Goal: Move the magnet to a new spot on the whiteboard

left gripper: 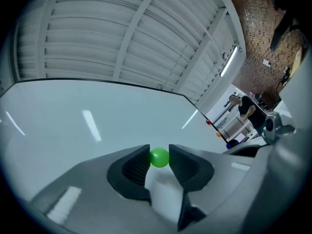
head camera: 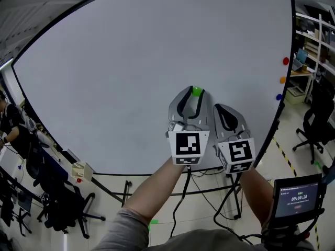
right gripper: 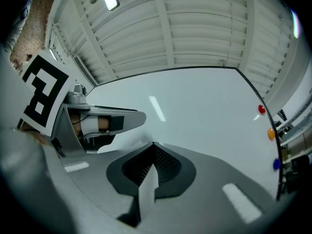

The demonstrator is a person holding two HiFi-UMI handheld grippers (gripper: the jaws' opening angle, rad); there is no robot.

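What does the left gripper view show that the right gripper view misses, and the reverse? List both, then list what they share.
Left gripper view only: the green magnet, clamped between the jaws of the left gripper.
Right gripper view only: the right gripper, jaws shut on nothing, and the left gripper seen side-on with its marker cube.
Both: the whiteboard, with a red magnet, an orange magnet and a blue magnet at its right edge, under a ribbed ceiling.
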